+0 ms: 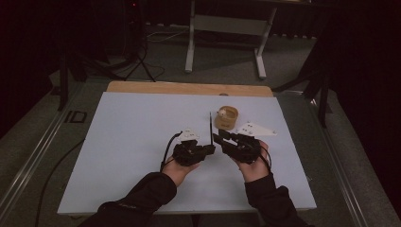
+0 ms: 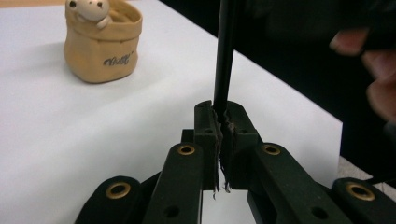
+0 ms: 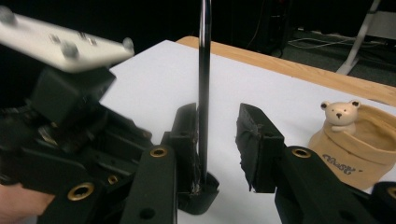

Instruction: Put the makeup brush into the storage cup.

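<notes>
While the left gripper (image 1: 208, 149) clamps the foot of a thin black rod (image 1: 211, 126), its jaws stand fully closed on it and hold the rod upright, roughly midway between the table's (image 1: 142, 142) left and right edges and somewhat nearer its front edge. The right gripper (image 1: 220, 137) sits just beside it with its jaws partly apart and the rod between them; one pad seems to lie against the rod, the other stands clear. Nearer the back right corner rests a tan pouch (image 1: 226, 117) with a bear figure (image 3: 340, 114). The rod looks stiff, light and smooth, so likely slippery; a hold low on the shaft, squarely across the pads, should stop it pivoting.
</notes>
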{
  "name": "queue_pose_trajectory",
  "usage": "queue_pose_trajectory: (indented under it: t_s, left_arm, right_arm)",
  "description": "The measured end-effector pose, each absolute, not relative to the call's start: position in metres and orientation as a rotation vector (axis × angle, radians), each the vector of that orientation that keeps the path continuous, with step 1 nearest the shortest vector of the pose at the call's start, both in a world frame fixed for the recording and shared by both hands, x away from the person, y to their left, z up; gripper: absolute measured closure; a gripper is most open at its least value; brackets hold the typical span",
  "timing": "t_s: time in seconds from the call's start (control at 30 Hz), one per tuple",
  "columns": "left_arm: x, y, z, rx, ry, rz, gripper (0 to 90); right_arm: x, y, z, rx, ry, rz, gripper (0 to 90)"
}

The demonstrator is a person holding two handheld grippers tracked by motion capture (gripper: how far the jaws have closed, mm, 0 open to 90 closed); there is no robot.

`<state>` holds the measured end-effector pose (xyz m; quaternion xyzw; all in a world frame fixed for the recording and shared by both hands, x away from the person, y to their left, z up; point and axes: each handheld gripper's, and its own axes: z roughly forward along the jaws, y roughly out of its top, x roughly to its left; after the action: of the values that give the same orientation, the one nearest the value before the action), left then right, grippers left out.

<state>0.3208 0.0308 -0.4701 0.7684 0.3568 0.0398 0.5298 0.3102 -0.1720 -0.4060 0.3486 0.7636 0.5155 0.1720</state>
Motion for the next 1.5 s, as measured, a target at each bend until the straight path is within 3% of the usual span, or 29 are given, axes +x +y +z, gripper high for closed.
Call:
queue_pose_trajectory:
  t_s: [0.33,0.7,0.97,1.2,1.5]
  left_arm:
    - [0.315,0.038,-0.477,1.930,0.818,0.118,86.1]
    - [0.310,0.041,-0.482,1.975,0.786,0.132,86.1]
    - [0.308,0.041,-0.483,1.981,0.755,0.130,86.1]
    - [0.307,0.038,-0.484,1.983,0.747,0.133,86.0]
    - [0.312,0.035,-0.483,1.987,0.724,0.124,84.9]
  right_arm:
    - [0.311,-0.173,-0.386,1.079,2.170,1.509,66.3]
    - [0.312,-0.161,-0.389,1.078,2.215,1.511,66.7]
    - [0.314,-0.154,-0.390,1.102,2.201,1.541,71.9]
    - [0.313,-0.154,-0.390,1.130,2.174,1.537,84.3]
    - [0.311,-0.155,-0.388,1.098,2.162,1.505,85.8]
